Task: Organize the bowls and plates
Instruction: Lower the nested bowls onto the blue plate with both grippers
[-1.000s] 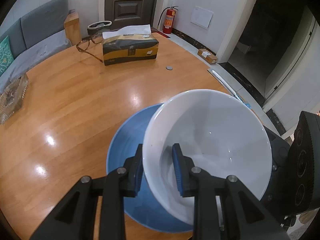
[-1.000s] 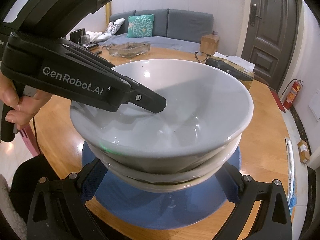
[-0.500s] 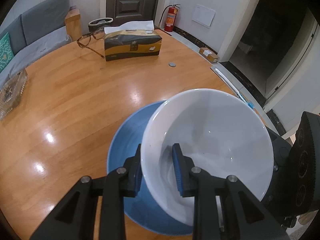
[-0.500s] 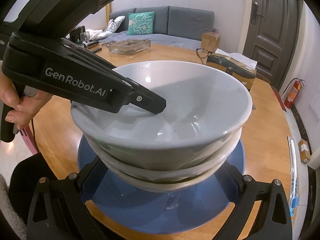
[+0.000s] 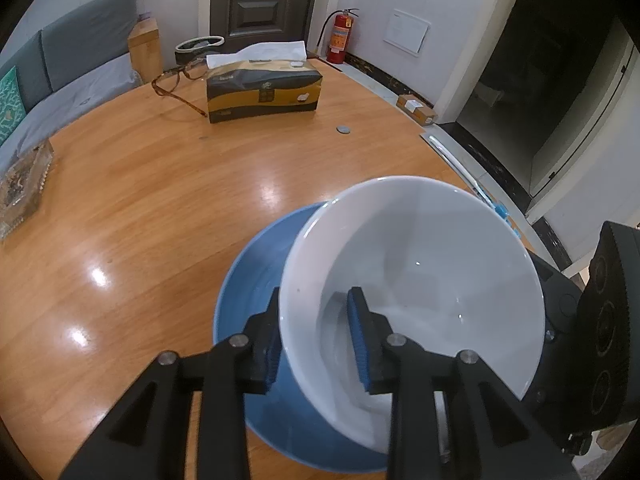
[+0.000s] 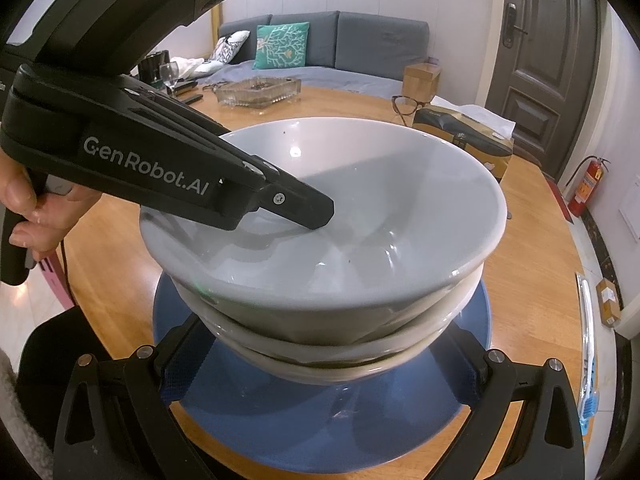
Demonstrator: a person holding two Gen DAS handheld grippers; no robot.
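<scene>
Since a second ago the top white ceramic bowl (image 6: pixel 320 216) has settled lower into the bowl beneath it, and the inner pad of the left gripper (image 5: pixel 316 338) now stands a little off the bowl's wall where it earlier pressed on it. From the left wrist, that bowl's near rim passes between the two blue-padded fingers (image 5: pixel 360 340): one finger is outside the wall, the other inside the basin, and the jaws are opening with the rim still between them, a sliver of white showing beside the inner pad. The bowl sits over a round blue plate (image 5: pixel 248 280) on the glossy wooden table (image 5: pixel 140 200); farther back lie a black-and-gold tissue box (image 5: pixel 264 94) and brown-framed glasses (image 5: pixel 176 84). From the right wrist, the white bowl is nested in a second white bowl (image 6: pixel 336 360), the stack resting on the blue plate. The right gripper (image 6: pixel 320 384) has its fingers spread wide, one on each side of the lower bowl near the plate; whether the pads touch it I cannot tell. The left gripper's black finger reaches over the rim into the top bowl, held by a hand (image 6: pixel 28 208) at the left edge.
</scene>
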